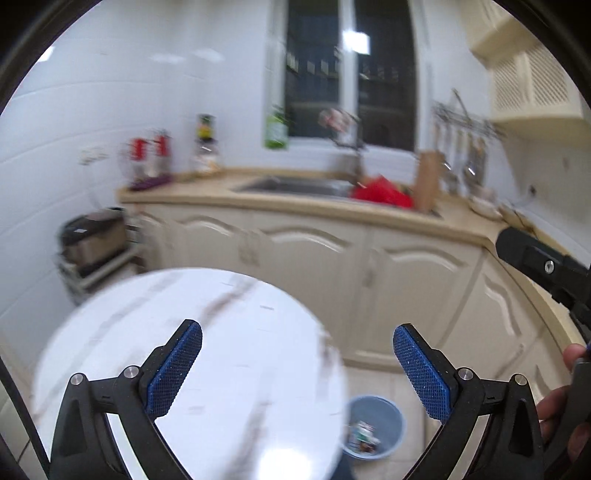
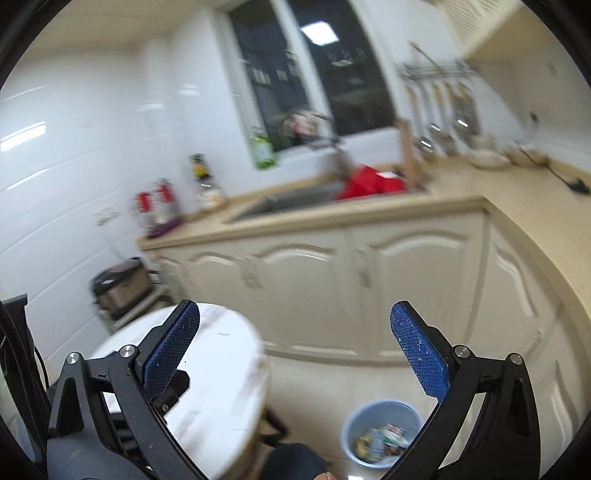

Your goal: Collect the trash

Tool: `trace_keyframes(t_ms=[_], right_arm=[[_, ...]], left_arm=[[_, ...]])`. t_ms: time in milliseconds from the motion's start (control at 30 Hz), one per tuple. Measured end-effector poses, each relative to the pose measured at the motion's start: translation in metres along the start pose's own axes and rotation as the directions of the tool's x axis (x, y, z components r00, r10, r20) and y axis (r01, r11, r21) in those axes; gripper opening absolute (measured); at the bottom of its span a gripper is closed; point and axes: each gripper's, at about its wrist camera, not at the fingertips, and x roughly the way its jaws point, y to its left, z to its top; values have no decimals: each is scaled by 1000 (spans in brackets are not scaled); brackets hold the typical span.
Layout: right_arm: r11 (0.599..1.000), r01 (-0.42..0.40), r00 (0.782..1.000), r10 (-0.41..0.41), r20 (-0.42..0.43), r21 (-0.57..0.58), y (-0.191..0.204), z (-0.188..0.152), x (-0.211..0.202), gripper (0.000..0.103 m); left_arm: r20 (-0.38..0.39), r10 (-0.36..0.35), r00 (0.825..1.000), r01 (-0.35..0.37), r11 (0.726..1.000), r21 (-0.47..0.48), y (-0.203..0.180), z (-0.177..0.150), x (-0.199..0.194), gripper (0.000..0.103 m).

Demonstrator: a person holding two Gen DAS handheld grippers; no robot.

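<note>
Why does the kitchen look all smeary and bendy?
Left wrist view: motion blur smears the round table and sink, while the left gripper stays sharp. Right wrist view: the fisheye lens bends the counter, the bin is soft, and a ceiling light glares in the window.

Upright blue bin point(image 2: 382, 432) holding mixed trash point(image 2: 380, 443)

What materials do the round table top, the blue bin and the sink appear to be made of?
Round table top: glossy marble or a marble-look slab, white with dark veins and a glare spot.
Blue bin: probably plastic, with thin, smooth, evenly coloured walls.
Sink: likely stainless steel, grey and shiny, though blurred.
</note>
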Motion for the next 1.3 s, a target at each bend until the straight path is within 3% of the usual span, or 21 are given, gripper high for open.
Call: trace_keyframes(t_ms=[67, 133, 233, 367, 467, 533, 733, 900, 1033, 1300], right_arm=[[999, -38, 999, 38, 10, -26, 28, 3, -7, 103], [994, -100, 995, 101, 18, -54, 62, 2, -15, 103], [982, -166, 986, 168, 17, -94, 102, -5, -26, 103], [957, -233, 971, 240, 22, -174, 155, -15, -48, 103], [938, -266, 959, 280, 35, -222, 186, -22, -65, 103], [930, -270, 956, 290, 48, -250, 203, -27, -77, 103], [919, -277, 947, 310, 82, -281, 231, -34, -101, 103], [925, -258, 949, 297, 105, -277, 233, -32, -110, 103], [933, -244, 953, 282, 114, -262, 228, -30, -112, 103], [938, -229, 959, 263, 103, -260, 226, -30, -110, 103]], left_arm=[[32, 51, 998, -51, 999, -16, 19, -6, -36, 102], [75, 129, 989, -127, 991, -30, 44, -19, -83, 102], [118, 216, 969, -211, 976, -58, 53, -44, -135, 102], [171, 296, 940, -278, 953, -121, 45, -86, -196, 102], [201, 320, 926, -292, 944, -157, 26, -112, -219, 102], [219, 368, 904, -336, 926, -171, 16, -127, -245, 102], [234, 402, 885, -358, 910, -210, -11, -162, -269, 102], [211, 434, 876, -387, 893, -231, -18, -158, -275, 102], [218, 406, 887, -354, 904, -241, -23, -133, -271, 102], [220, 417, 882, -363, 899, -247, -16, -116, -268, 102]])
